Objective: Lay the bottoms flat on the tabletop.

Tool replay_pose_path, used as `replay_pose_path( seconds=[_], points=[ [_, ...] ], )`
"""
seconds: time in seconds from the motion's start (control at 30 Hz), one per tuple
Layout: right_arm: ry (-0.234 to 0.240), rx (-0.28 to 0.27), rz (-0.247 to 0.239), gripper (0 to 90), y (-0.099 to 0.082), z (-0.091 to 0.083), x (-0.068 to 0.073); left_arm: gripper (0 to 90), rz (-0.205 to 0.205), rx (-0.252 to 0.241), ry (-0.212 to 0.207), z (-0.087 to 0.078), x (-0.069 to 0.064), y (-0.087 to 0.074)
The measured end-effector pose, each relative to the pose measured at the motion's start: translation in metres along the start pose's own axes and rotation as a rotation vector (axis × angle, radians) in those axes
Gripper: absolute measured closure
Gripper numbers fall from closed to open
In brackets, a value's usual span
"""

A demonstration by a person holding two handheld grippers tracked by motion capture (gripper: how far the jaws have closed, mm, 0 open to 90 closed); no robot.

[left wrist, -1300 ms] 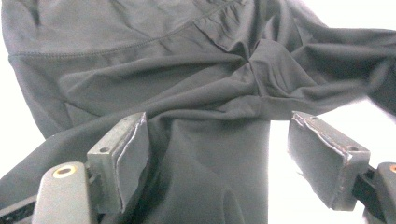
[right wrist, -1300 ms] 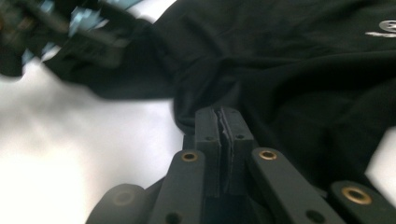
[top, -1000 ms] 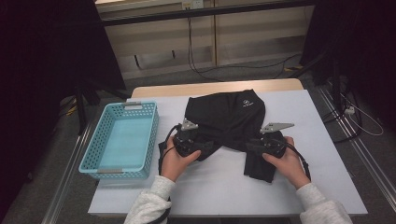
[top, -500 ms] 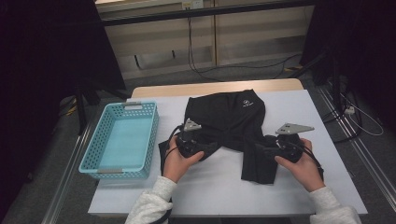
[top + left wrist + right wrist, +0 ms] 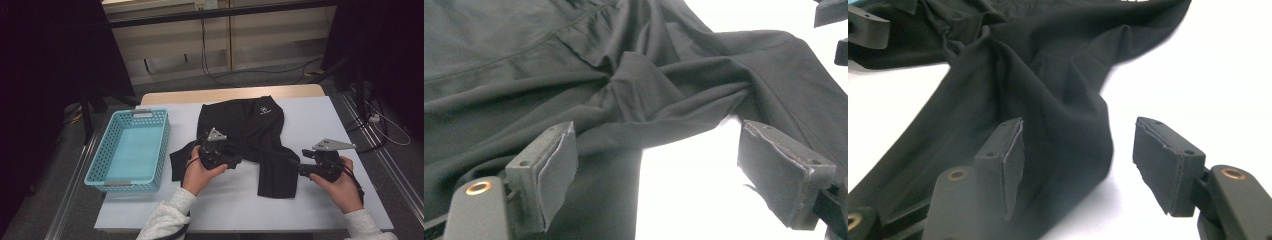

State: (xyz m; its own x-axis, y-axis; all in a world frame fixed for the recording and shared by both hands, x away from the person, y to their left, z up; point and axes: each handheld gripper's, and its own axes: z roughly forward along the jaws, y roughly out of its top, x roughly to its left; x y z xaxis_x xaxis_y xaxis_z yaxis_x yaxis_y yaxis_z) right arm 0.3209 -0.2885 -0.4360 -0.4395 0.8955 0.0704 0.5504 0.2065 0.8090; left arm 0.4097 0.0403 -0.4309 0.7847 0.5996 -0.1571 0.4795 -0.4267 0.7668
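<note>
I have a black garment spread over the white table, its body toward twelve o'clock and two long parts trailing down toward me, one at seven o'clock, one at five. My left gripper sits at the near edge of the cloth with its jaws spread, and in the left gripper view its pads stand apart over a bunched fold, pinching nothing. My right gripper is at the five o'clock trailing part; its jaws have just been opening, and the cloth lies beside one pad, not gripped.

I judge the folding only begun: the body looks smoothed, the trailing parts are still loose and creased, and the turquoise basket at nine o'clock holds nothing. Beyond the table are pale panels and floor cables; the dark sides I cannot make out well.
</note>
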Motion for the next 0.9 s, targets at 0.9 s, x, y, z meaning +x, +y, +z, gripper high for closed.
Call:
replay_pose_path(
  seconds=[0.9],
  points=[
    [-0.041, 0.101, 0.001, 49.6, 0.043, 0.084, -0.009, 16.0, -0.047, -0.001, 0.109, -0.03, 0.025, -0.023]
  ],
)
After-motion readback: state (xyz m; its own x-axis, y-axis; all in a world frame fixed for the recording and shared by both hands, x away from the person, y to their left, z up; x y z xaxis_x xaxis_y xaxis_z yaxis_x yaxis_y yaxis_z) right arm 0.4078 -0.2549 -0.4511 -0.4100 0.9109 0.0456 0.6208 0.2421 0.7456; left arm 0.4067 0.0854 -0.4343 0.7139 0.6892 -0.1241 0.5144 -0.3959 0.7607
